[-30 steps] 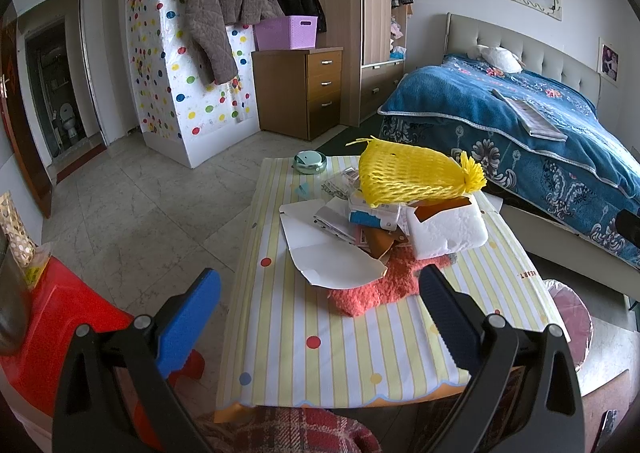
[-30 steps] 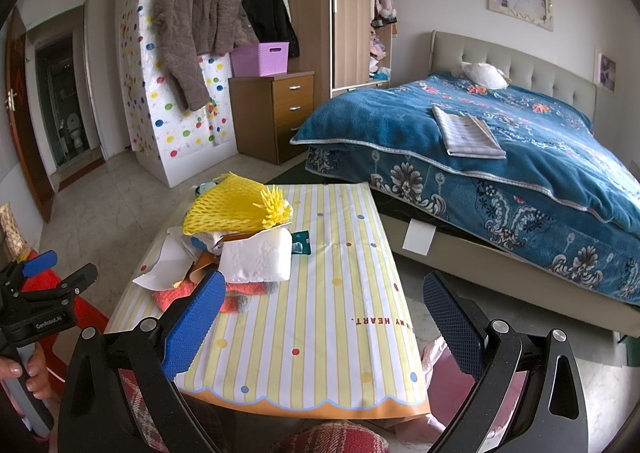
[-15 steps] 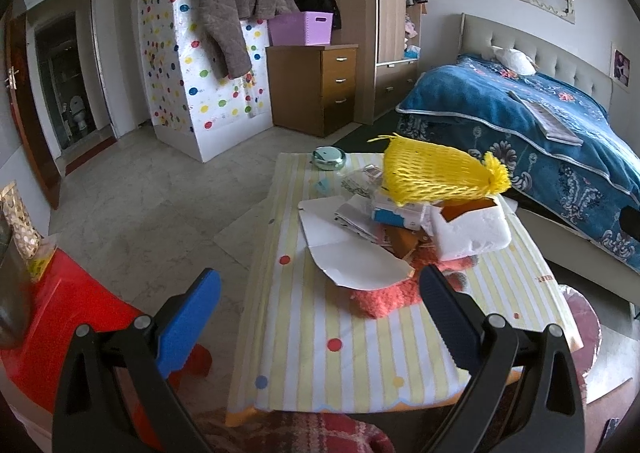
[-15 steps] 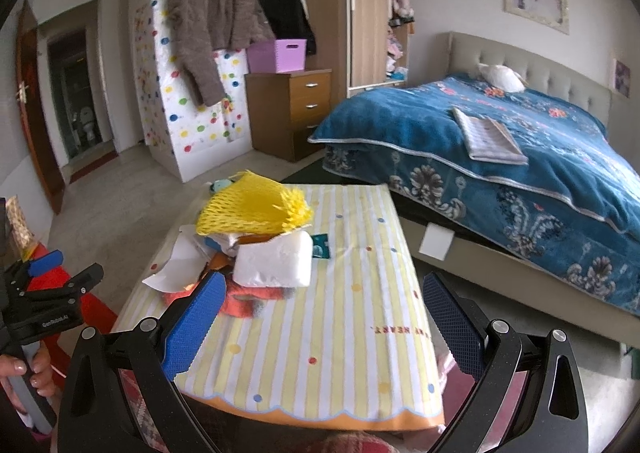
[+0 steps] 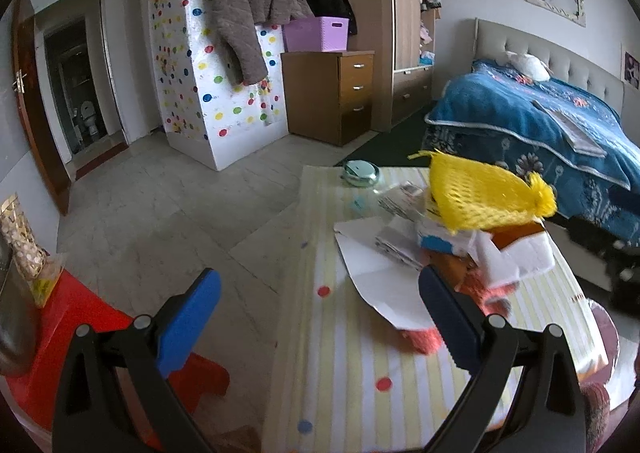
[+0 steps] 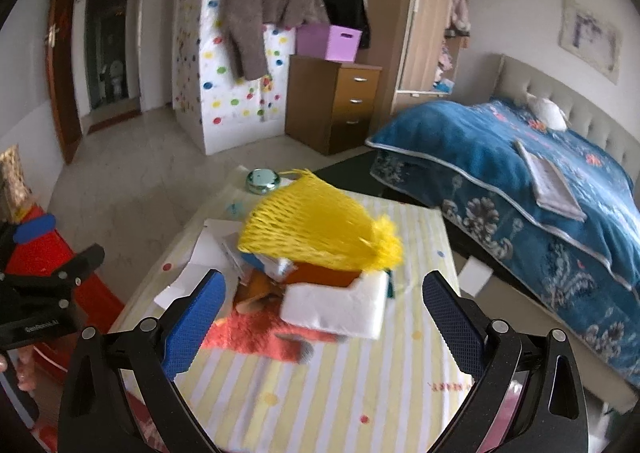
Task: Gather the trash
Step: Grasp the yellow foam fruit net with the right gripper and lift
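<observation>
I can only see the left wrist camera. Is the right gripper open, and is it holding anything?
Observer: The right gripper is open and holds nothing; it faces the white foam piece.
Operator: Is anything hidden behind that foam?
Observer: A small dark green scrap pokes out at its far right end, below the tassel of the yellow net.
Operator: Is there trash on the floor?
Observer: A white sheet lies on the floor between the table and the bed.
</observation>
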`<action>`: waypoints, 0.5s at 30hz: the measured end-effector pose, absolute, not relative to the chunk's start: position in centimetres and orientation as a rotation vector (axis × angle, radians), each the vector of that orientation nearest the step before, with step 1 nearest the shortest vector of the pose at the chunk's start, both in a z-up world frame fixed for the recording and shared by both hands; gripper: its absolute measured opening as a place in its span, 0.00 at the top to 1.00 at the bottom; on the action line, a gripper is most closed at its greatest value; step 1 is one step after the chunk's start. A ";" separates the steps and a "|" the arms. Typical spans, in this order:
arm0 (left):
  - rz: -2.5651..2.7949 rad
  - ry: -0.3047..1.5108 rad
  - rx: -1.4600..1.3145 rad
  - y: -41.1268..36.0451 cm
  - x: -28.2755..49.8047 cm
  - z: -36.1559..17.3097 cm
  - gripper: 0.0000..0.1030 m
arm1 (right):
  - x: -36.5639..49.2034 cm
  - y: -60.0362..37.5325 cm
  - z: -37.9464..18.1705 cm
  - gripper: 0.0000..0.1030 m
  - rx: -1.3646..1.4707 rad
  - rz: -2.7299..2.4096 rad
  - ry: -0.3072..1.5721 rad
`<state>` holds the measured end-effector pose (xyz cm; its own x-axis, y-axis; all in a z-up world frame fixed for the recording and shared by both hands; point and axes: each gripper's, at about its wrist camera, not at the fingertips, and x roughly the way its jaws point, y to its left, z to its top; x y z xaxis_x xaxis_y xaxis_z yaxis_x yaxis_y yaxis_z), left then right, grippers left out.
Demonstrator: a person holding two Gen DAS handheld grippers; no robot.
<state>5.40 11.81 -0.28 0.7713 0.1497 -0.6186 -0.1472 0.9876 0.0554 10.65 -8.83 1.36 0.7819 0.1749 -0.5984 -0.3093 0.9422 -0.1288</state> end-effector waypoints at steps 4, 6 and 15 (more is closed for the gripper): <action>0.151 0.675 -0.017 13.1 6.6 -0.4 0.07 | 12.5 -6.4 0.9 0.08 -0.228 0.308 0.628; 0.146 0.677 -0.022 13.5 7.2 -0.6 0.07 | 13.5 -5.2 0.7 0.09 -0.230 0.311 0.626; 0.144 0.714 -0.024 14.5 9.2 -2.4 0.07 | 18.5 -1.0 -2.8 0.12 -0.280 0.271 0.686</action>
